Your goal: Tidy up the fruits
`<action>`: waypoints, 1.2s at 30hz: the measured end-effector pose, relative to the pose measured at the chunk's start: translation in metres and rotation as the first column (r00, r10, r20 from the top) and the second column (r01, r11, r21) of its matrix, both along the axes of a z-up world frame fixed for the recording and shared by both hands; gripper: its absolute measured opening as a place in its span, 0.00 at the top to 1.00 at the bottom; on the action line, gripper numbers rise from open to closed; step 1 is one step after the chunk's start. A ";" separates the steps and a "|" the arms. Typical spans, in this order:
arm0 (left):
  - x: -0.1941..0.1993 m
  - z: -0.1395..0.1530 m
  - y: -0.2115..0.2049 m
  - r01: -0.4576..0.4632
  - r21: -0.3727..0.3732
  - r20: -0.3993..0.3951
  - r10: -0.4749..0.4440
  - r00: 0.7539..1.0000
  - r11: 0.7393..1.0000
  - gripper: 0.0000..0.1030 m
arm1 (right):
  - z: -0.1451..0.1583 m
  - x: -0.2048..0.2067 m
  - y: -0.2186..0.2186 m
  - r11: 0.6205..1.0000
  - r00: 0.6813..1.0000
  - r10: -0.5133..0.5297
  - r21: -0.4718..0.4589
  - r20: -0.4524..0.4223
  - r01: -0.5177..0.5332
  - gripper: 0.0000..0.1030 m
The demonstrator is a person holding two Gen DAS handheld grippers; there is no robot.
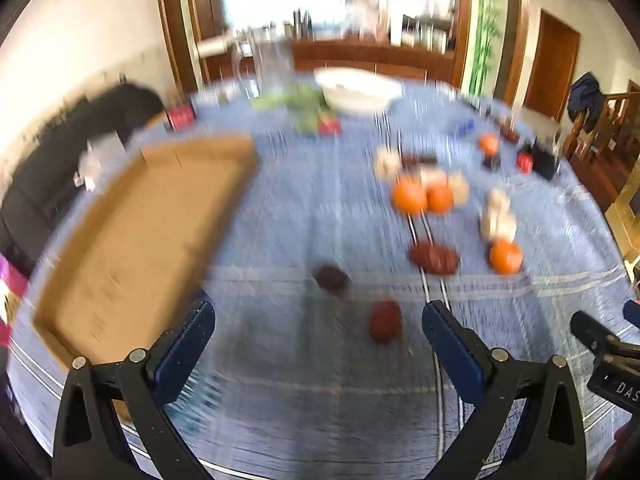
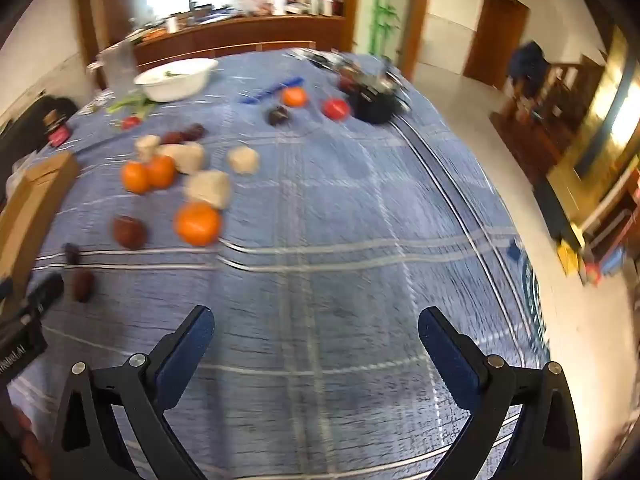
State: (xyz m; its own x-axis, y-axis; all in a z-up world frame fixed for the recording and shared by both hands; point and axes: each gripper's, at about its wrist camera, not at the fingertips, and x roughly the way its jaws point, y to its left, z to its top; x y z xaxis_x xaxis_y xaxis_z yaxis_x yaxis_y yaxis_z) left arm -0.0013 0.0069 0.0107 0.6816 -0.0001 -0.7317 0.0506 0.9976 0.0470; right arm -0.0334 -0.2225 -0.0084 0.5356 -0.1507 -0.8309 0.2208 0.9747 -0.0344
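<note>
Both pairs of tongs stand spread wide with nothing between the pads. Nearest the left gripper (image 1: 319, 344) lies a dark red fruit (image 1: 385, 320) on the blue checked tablecloth (image 1: 304, 208) — just ahead of the tips, inside the span of the jaws and nearer the right-hand pad. Its long axis seems to run roughly away from the camera, though motion blur makes that a loose reading. A second dark fruit (image 1: 331, 277) sits a little farther on, and beyond them, up and to the right, are a brown-red fruit (image 1: 434, 258), several oranges (image 1: 409, 196) and pale lumpy pieces (image 1: 498, 216) that I cannot identify.

To the left of that gripper lies the cardboard box (image 1: 144, 240), open and shallow, apparently the likeliest place for sorted fruit — a judgement, not something shown.

The right gripper (image 2: 316, 342) hovers over bare cloth; all the fruit lies well off to its left, the closest orange (image 2: 198, 223) up and leftward. So the left hand is the nearer one for the dark fruits, and a short forward dip should bring the jaws around the first.

The right wrist view adds what the left blurs: a white bowl (image 2: 176, 78), a red fruit (image 2: 336, 109) and a black object (image 2: 374, 106) at the far end, plus the table's edge and floor. Only the left view shows the box interior.
</note>
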 end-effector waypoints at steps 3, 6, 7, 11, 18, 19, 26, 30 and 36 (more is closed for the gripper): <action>-0.003 0.026 0.023 -0.016 0.002 0.068 0.016 0.998 1.000 0.00 | 0.022 -0.002 0.013 0.999 0.999 0.023 0.031 0.048 -0.025 0.01; -0.006 0.037 0.038 -0.036 0.005 0.099 0.035 0.995 0.999 0.00 | 0.037 -0.007 0.026 0.999 0.996 0.025 0.024 0.091 -0.028 0.01; -0.008 0.039 0.041 -0.035 0.002 0.100 0.035 0.994 0.999 0.00 | 0.041 -0.009 0.030 0.999 0.994 0.029 0.021 0.107 -0.031 0.01; -0.018 0.040 0.046 -0.017 0.002 0.104 0.017 0.994 1.000 0.00 | 0.043 -0.016 0.042 0.999 0.991 0.044 0.024 0.127 -0.047 0.01; -0.020 0.034 0.028 0.058 0.000 0.078 -0.058 0.995 0.998 0.00 | 0.048 -0.024 0.055 0.998 0.987 0.063 0.013 0.147 -0.066 0.00; -0.021 0.034 0.027 0.061 -0.001 0.078 -0.061 0.995 0.998 0.00 | 0.049 -0.024 0.056 0.998 0.987 0.065 0.002 0.149 -0.066 0.00; -0.022 0.035 0.020 0.068 0.033 0.094 -0.071 0.993 0.997 0.00 | 0.056 -0.029 0.060 0.998 0.984 0.063 -0.028 0.164 -0.059 0.00; -0.021 0.033 0.020 0.067 0.000 0.069 -0.066 0.995 0.998 0.00 | 0.056 -0.031 0.059 0.999 0.984 0.051 -0.025 0.169 -0.048 0.00; -0.019 0.031 0.031 0.019 -0.037 0.069 -0.017 0.997 0.999 0.00 | 0.057 -0.035 0.057 0.999 0.985 0.041 -0.030 0.170 -0.037 0.00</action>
State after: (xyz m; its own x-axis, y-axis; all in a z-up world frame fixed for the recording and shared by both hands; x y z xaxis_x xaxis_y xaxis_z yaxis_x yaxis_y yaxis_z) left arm -0.0207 0.0379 0.0422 0.7300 -0.0391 -0.6823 0.0664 0.9977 0.0139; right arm -0.0681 -0.1652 0.0482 0.6750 -0.1478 -0.7229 0.1876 0.9819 -0.0256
